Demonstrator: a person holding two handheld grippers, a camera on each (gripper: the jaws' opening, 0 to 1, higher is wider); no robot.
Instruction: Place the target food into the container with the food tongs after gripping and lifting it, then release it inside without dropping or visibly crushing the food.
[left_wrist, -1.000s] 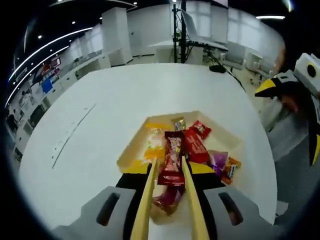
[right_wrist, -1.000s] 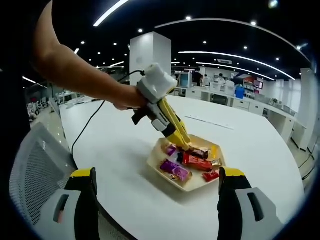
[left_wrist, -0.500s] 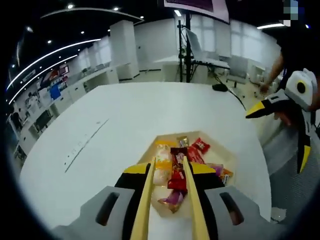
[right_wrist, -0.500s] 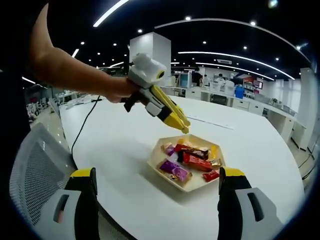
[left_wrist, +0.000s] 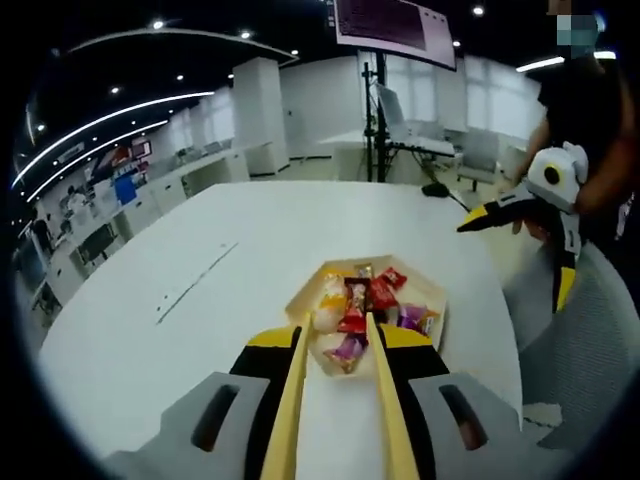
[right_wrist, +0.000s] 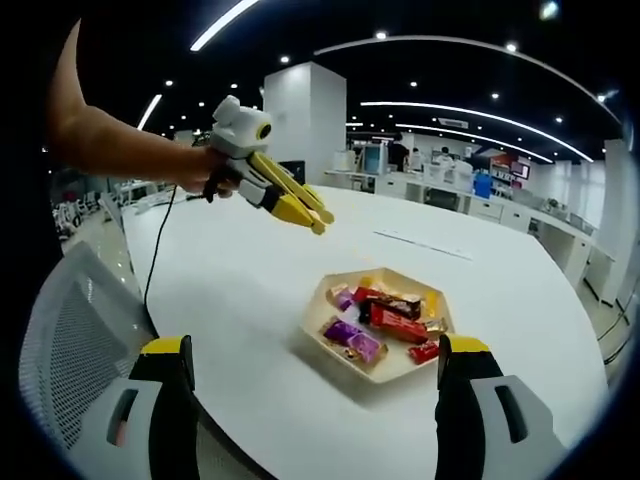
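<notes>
Snacks (right_wrist: 382, 322) in bright wrappers lie heaped in a hexagonal tray (right_wrist: 322, 300) on the white desk (right_wrist: 240, 290). In the right tool view a red bar (right_wrist: 398, 324) sits mid-tray with a purple packet (right_wrist: 351, 338) beside it, toward the near edge. In the left tool view the red bar (left_wrist: 352, 310) stands between a pale orange packet (left_wrist: 330, 305) and other red wrappers. The tray (left_wrist: 430, 296) lies just beyond the tips of the left tool (left_wrist: 337, 330). Its yellow tongs are spread a little apart, with nothing between them. In the right tool view, the left tool (right_wrist: 314, 222) hangs in the air, well above the desk and to the left of the tray, held in a hand (right_wrist: 205, 172). The right tool (right_wrist: 312, 375) has its jaws wide apart and holds nothing. In the left tool view, the right tool (left_wrist: 478, 222) hangs off to the right, past the desk edge, near a mesh chair (left_wrist: 580, 350).
</notes>
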